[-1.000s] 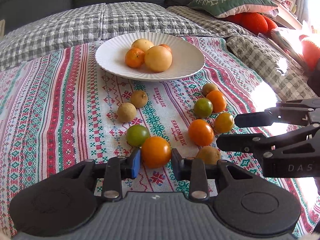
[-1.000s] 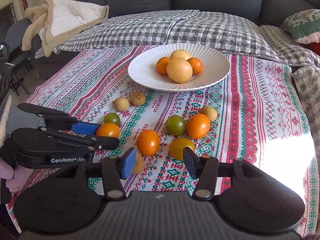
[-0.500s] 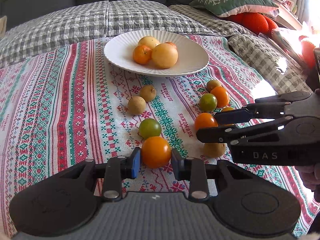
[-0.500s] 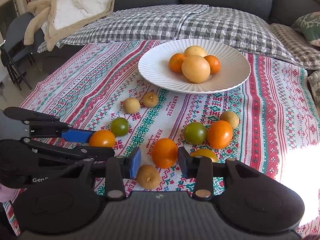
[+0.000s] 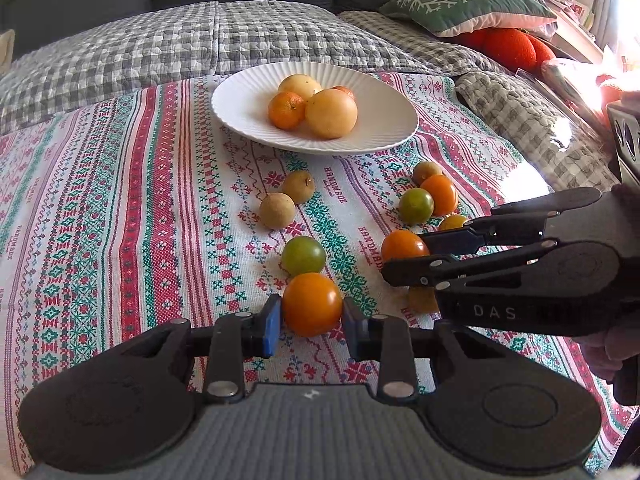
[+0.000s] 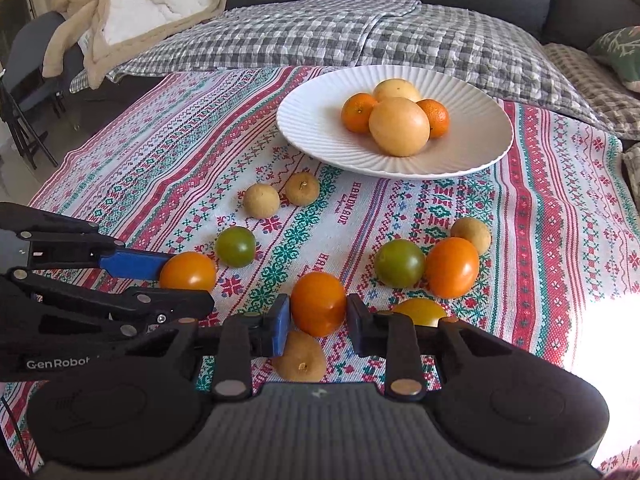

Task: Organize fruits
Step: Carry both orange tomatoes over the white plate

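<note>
the left gripper [image 5: 311, 323] is seen with its jaws drawn narrow and pressed on both sides of an orange tomato [image 5: 312, 304], which sits on the patterned cloth [image 5: 120, 216] of the tabletop. the right gripper [image 6: 317, 322] is shown with its jaws brought in to a narrow gap, both pads set against a second orange tomato [image 6: 318, 303], also resting on the cloth.

just past the left jaws a green tomato [image 5: 303, 256] is found, touching the gripped one. below the right jaws, nearest the camera, a tan longan [image 6: 299, 357] lies, and a yellow tomato [image 6: 420, 311] is partly hidden to their right. farther right, a green tomato [image 6: 399, 263], an orange tomato [image 6: 452, 267] and a longan [image 6: 471, 235] are clustered together. two more longans [image 6: 262, 200] lie side by side at mid-cloth.

at the far side a white ribbed plate [image 6: 316, 120] is placed, holding two pale round fruits and two mandarins [image 6: 357, 112]. behind it a grey checked quilt [image 6: 320, 36] is spread over a sofa.
</note>
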Demonstrator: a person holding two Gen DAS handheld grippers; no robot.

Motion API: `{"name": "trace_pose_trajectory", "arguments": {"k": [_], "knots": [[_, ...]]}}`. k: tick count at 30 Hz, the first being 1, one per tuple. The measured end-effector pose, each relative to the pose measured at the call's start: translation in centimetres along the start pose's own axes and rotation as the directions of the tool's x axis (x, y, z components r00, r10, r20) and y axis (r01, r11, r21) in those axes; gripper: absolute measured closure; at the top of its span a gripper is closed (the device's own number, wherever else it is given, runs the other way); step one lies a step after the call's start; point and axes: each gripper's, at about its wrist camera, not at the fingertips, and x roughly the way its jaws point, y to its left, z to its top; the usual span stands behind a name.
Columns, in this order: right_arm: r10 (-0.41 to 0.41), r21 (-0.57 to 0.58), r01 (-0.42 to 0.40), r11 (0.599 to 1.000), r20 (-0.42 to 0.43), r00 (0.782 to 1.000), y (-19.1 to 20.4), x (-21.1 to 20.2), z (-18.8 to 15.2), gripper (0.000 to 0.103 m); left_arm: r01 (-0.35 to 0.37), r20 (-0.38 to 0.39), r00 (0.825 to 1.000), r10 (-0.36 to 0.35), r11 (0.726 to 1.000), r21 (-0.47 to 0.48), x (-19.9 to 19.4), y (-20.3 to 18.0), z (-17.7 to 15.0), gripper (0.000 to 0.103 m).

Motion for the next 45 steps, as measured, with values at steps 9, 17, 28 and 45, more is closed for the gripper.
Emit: {"name": "trace_pose_trajectory", "arguments": {"k": [9, 17, 28, 45], "knots": [[-0.007, 0.008, 0.007, 1.0, 0.028, 1.0, -0.2, -0.6, 0.2, 0.076, 0.008, 0.015, 1.0, -0.007, 1.0, -0.006, -0.5, -0.1, 0.4, 0.094], [-0.008, 0.052, 0.004, 0.999, 0.078, 0.997, -1.1, -1.9, 1.0, 0.076, 0.018, 0.054, 0.998, -0.018, 1.0, -0.014, -1.2, -0.3, 1.5, 0.094], [-0.035, 0.091, 0.021, 0.996, 0.158, 0.987, -3.1, -3.5, 3.4, 0.076, 0.026, 0.142, 0.99, -0.02, 0.999, -0.04, -1.9, -0.8, 4.4, 0.094], [-0.057, 0.116, 0.037, 0.993, 0.176, 0.983, -7.5, -0.9, 6.2, 0.076, -0.03, 0.117, 0.993, 0.027, 0.999, 0.022, 4.6, -1.0, 10.6, 0.094]]}}
